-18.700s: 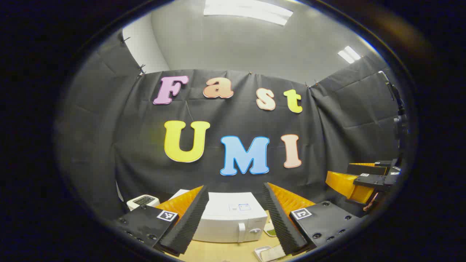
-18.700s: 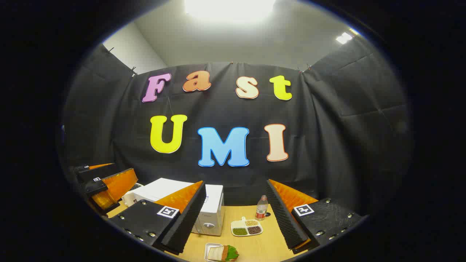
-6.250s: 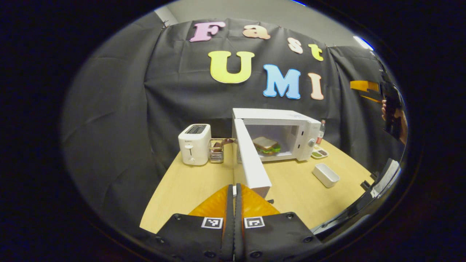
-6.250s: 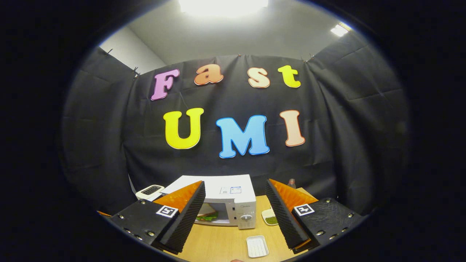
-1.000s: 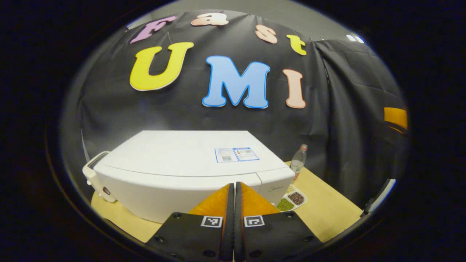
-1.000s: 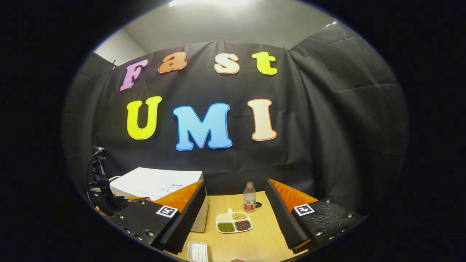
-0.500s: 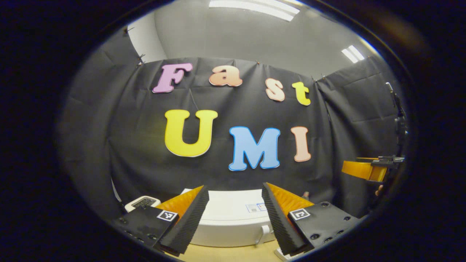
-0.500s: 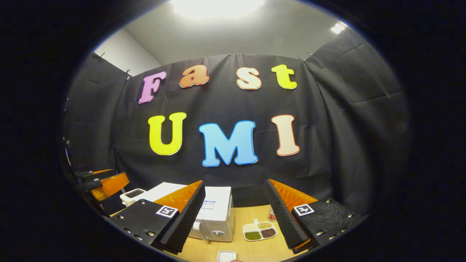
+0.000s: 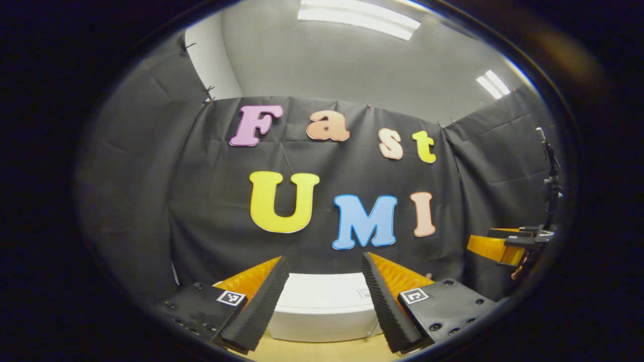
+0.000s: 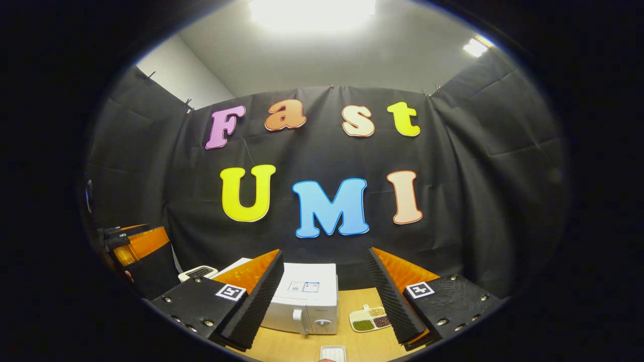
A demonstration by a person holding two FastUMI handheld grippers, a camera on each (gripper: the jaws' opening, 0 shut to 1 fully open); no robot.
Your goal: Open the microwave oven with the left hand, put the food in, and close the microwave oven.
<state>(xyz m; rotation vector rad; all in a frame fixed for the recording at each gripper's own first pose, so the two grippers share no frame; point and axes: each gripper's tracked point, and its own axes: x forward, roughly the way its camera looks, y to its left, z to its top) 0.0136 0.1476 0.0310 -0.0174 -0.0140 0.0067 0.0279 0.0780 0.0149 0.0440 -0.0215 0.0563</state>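
Note:
The white microwave (image 10: 302, 299) stands on the wooden table (image 10: 297, 347) with its door shut, handle and knob facing me. My right gripper (image 10: 324, 266) hangs open above and in front of it, with nothing between its fingers. In the left gripper view the microwave's top (image 9: 322, 301) sits low between the fingers of my left gripper (image 9: 324, 269), which is open, empty and held back from it. The left gripper (image 10: 136, 244) also appears at the far left of the right gripper view, and the right gripper (image 9: 503, 246) at the far right of the left gripper view.
A divided dish of beans (image 10: 370, 318) lies right of the microwave. A small white tray (image 10: 333, 353) sits at the table's near edge. A white toaster (image 10: 198, 273) stands left of the microwave. Black cloth walls close in the booth.
The microwave door, open with the sandwich inside 6 s ago, is now shut. Within the last second my left gripper opened and drew back and up from the microwave. The right gripper stays open.

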